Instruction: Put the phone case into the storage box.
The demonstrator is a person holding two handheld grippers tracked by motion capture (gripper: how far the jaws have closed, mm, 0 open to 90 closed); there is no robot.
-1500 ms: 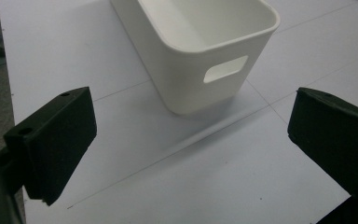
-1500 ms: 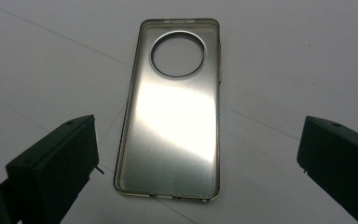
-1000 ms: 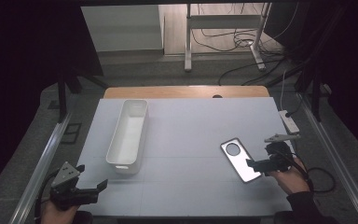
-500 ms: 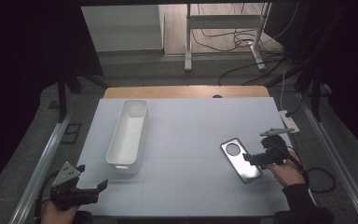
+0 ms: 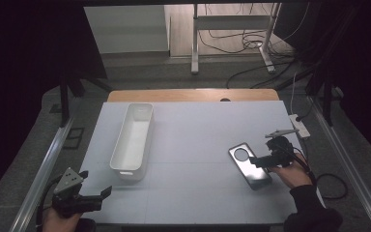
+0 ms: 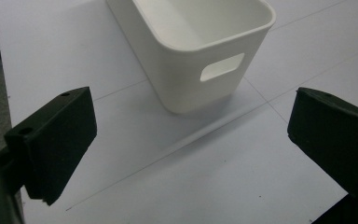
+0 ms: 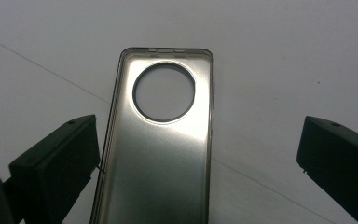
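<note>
My right gripper [image 7: 198, 168] hangs with jaws apart over the glossy grey phone case with a round cutout [image 7: 161, 140] near the table's right edge, seemingly lined up for a grab. My left gripper [image 6: 191, 154], jaws also apart, idles at the front-left corner facing the long white plastic bin [image 6: 196, 42]

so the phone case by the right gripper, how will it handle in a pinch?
The phone case looks thin and hollow, so probably light and somewhat flexible. Its glossy surface may slip. Lying flat on the table, it shouldn't roll.

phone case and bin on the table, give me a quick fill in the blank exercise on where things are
1. The phone case has a ____ camera cutout near its top end.
2. The right claw is open, and the case lies flat ____ its jaws.
3. The white bin sits nearer the ____ claw.
4. The bin has a handle ____ in its end wall.

Missing words: round; between; left; slot
</note>
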